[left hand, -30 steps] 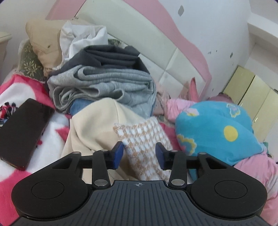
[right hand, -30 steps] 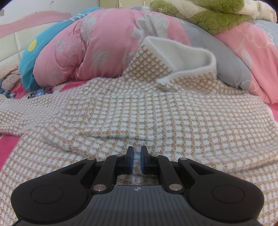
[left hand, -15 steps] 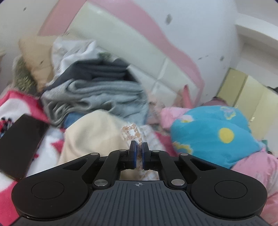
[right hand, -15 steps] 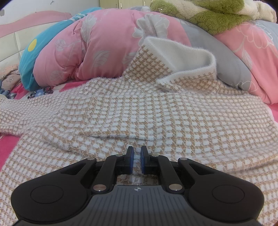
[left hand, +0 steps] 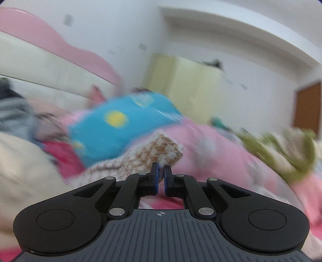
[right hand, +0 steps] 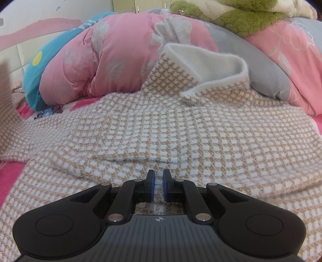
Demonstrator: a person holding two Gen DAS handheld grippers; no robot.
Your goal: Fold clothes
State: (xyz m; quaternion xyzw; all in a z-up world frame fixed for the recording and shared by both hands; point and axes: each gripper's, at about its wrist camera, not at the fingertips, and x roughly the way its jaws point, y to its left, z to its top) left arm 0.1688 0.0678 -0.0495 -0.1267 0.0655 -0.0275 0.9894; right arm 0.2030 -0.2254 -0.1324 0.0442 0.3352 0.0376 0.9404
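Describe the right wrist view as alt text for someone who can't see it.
The right gripper, jaws nearly shut, pinches a fold of a tan-and-white checked sweater spread flat on a bed. Behind it lie a pink floral quilt and a green fuzzy blanket.

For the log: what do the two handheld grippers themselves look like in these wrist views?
They look identical. The left gripper and right gripper each have matte black linkage arms with silver pivot pins, two round black discs at the sides, and a ribbed dark grey body bearing a small crosshair mark. The fingers carry blue pads. No cables, sleeves or hands show.
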